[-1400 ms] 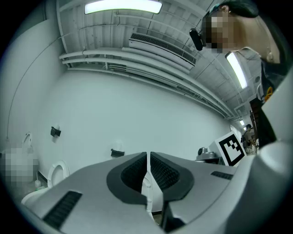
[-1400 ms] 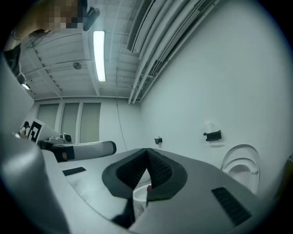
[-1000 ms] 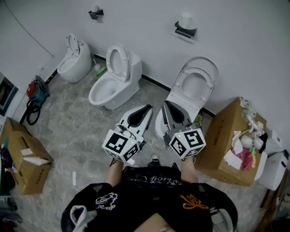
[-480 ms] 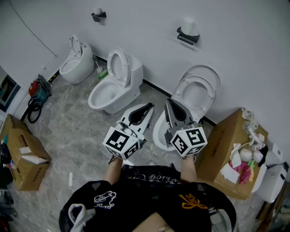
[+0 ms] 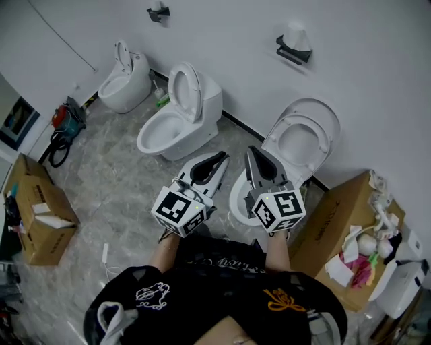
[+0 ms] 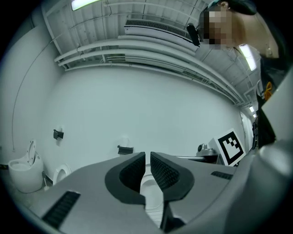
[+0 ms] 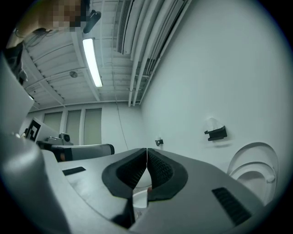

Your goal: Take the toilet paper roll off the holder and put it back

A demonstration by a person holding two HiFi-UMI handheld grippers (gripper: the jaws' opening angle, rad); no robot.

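The wall (image 5: 229, 47) and the three toilets (image 5: 202, 101) are white. The floor (image 5: 114, 168) is grey, marbled with paler veins. At the upper right, a white toilet paper roll (image 5: 295, 32) sits on a black holder (image 5: 293, 51). The left gripper (image 5: 219, 157) and right gripper (image 5: 251, 151) are pale grey with black jaw linings and black-and-white square markers. The cardboard box (image 5: 330, 222) at lower right is brown. The shirt (image 5: 215, 290) is black with white and orange prints.

- I'm looking into a test room rigged as a washroom, not a home bathroom: a small toilet (image 5: 126, 84), a middle toilet (image 5: 182, 111) and a near toilet (image 5: 296, 145) stand unscreened along one white wall (image 5: 229, 60).
- Two paper holders (image 5: 294, 50) (image 5: 158, 12) hang above them.
- Cardboard boxes (image 5: 37, 215) sit about; bare pipes (image 7: 146, 50) and a strip light (image 7: 91, 55) run overhead.
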